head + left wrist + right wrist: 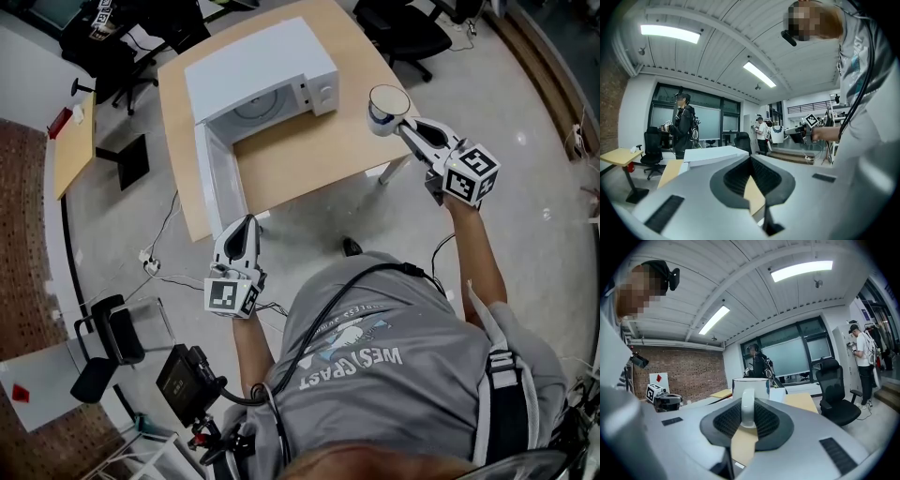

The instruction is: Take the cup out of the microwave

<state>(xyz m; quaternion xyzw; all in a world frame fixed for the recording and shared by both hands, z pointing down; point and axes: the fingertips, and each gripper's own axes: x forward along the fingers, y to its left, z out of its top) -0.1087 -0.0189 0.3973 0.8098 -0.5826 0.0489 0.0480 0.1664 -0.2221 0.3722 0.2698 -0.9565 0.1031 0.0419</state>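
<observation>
right claw [401, 128] clamped on white ceramic cup [387, 103] by its handle [748, 411]; left claw [751, 161] together, empty. i'd carry it level, slowly.

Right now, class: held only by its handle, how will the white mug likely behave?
Probably rigid and breakable: the mug looks like glazed ceramic. Clamped only by its handle between the jaws of the right gripper, it may pivot or tilt.

Head view: microwave [258, 66] cavity mostly hidden under its top; panel markings too small to read. Cup [387, 101] handle lost between right gripper [401, 124] jaws. Right gripper view: cup base hidden behind jaws. Person [394, 366]: head cut off at bottom edge.
</observation>
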